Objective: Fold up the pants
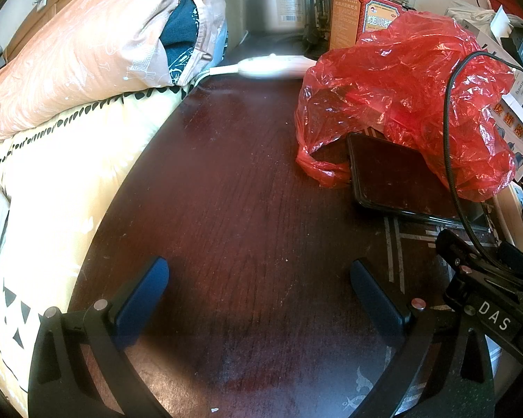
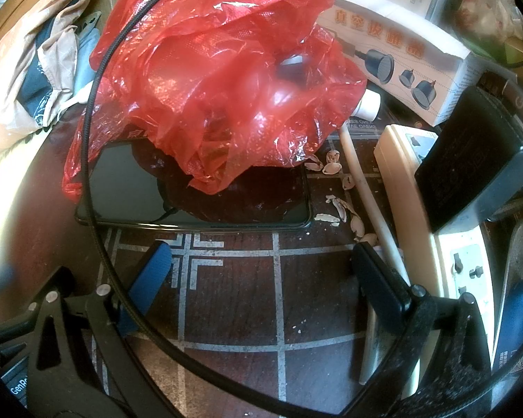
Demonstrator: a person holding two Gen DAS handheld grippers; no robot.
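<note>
**No pants in view yet: find the garment before anything else**

Both pairs of tongs stand wide open and hold nothing. The left tongs point(image 1: 259, 289) hover over a bare stretch of the dark wooden counter point(image 1: 226, 181); the right tongs point(image 2: 261, 278) hover over a part of it marked with pale lines, just short of a black phone point(image 2: 129, 191) that lies flat ahead of them.

The pants cannot be seen in either view. Ahead and to the left of the left tongs lies a bed with a cream sheet point(image 1: 59, 181) and a peach quilt point(image 1: 76, 52) bundled with some dark blue cloth; whether that cloth is the garment I cannot tell.

Beyond the phone, a crumpled red plastic bag point(image 2: 219, 80) partly covers it, and a black cable point(image 2: 87, 132) loops across the right tongs' view. To the right of the right tongs sit a power strip point(image 2: 401, 174) and scattered nut shells point(image 2: 341, 209).

Judging from this, the step in hand is locating and fetching the pants. To do it well, swing towards the bed rather than the clutter, keep the cable from snagging a finger, and lay the garment on a flat open surface before folding.
</note>
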